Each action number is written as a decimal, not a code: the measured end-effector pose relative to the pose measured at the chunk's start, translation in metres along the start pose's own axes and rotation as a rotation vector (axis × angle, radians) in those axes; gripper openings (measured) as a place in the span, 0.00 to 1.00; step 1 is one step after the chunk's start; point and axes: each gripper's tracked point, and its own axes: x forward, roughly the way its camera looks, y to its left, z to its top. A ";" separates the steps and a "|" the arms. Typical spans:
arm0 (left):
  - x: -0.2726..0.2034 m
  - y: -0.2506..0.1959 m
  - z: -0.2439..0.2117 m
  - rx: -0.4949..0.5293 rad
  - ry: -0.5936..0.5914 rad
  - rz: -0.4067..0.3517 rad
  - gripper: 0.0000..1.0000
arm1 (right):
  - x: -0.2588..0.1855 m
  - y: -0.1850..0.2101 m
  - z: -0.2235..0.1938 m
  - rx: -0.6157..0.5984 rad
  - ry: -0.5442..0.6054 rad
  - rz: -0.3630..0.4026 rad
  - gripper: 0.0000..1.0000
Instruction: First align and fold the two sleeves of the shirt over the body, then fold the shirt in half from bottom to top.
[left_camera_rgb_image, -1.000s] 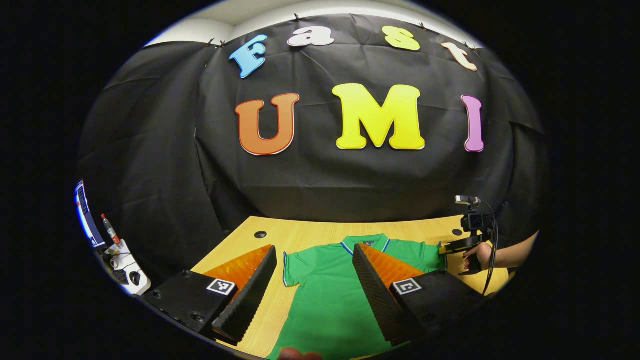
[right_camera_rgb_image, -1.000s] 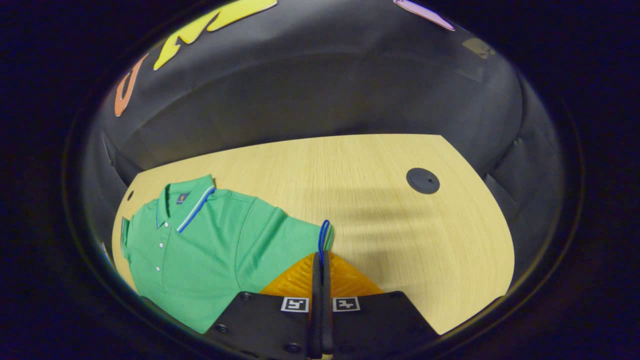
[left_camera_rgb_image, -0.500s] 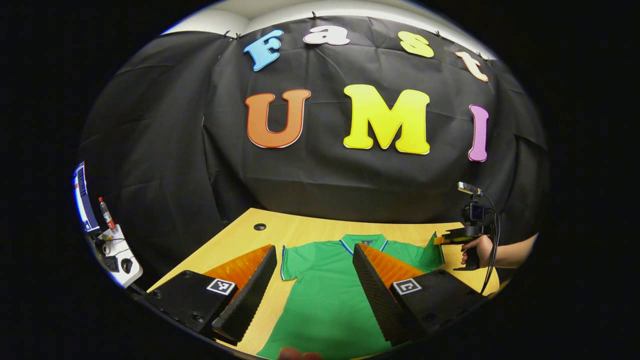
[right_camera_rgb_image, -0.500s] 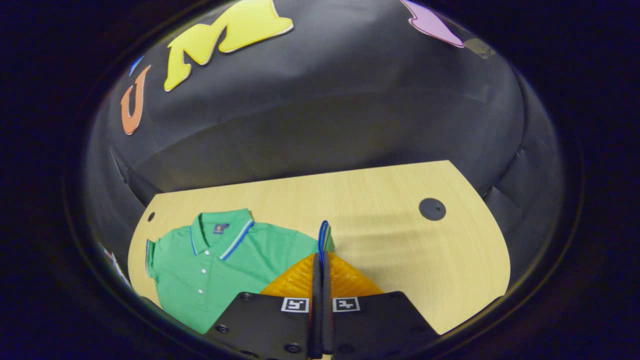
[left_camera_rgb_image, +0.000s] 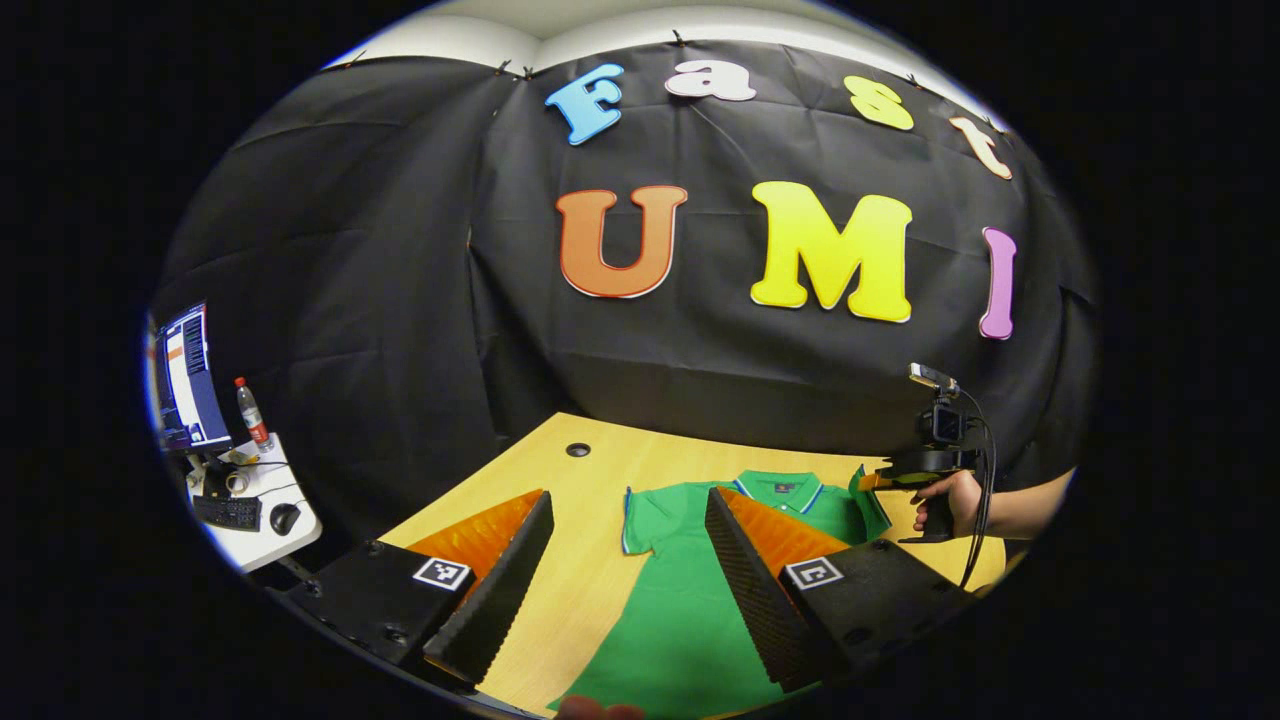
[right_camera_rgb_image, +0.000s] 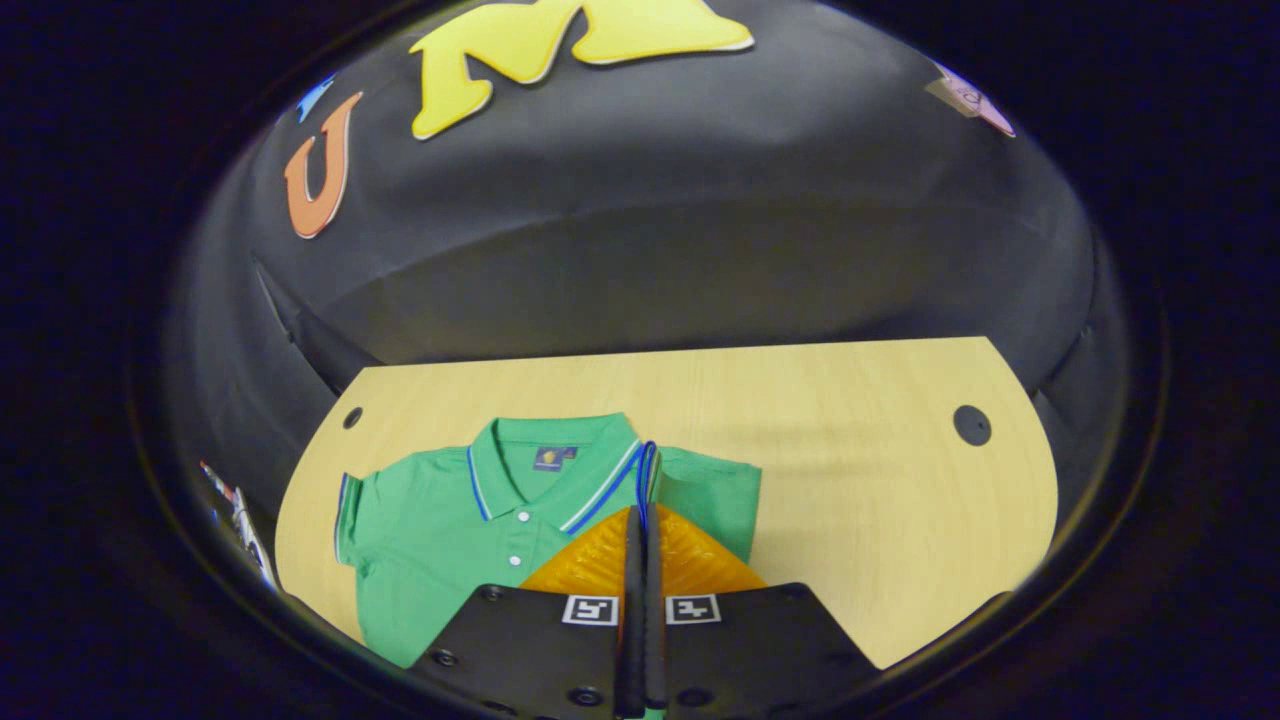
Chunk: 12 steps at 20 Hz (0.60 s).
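Observation:
A green polo shirt with a blue-and-white trimmed collar lies flat on the wooden table. My right gripper is shut on the blue-edged cuff of one sleeve, held just above the shirt's chest beside the collar. That sleeve is drawn in over the body. In the left gripper view the right gripper shows far off, held by a hand, with the sleeve lifted. My left gripper hangs open above the shirt's other sleeve, with nothing between its fingers.
Round cable holes sit in the table's far corners. Past the table's left edge stands a small white desk with a monitor, a bottle, a keyboard and a mouse. The black cloth wall closes off the back.
My right gripper has carried the pinched sleeve cuff inward from the shirt's side to over the chest near the collar. The left gripper view has swung left and stayed open.

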 end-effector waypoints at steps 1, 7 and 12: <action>-0.002 0.007 0.000 -0.006 -0.003 0.012 0.98 | -0.001 0.007 0.001 -0.004 -0.002 0.005 0.03; -0.009 0.023 0.005 -0.033 -0.020 0.029 0.98 | -0.017 0.027 0.014 -0.032 -0.055 0.029 0.27; -0.009 0.019 0.011 -0.045 -0.045 -0.017 0.98 | -0.060 0.026 0.028 -0.075 -0.126 0.006 0.65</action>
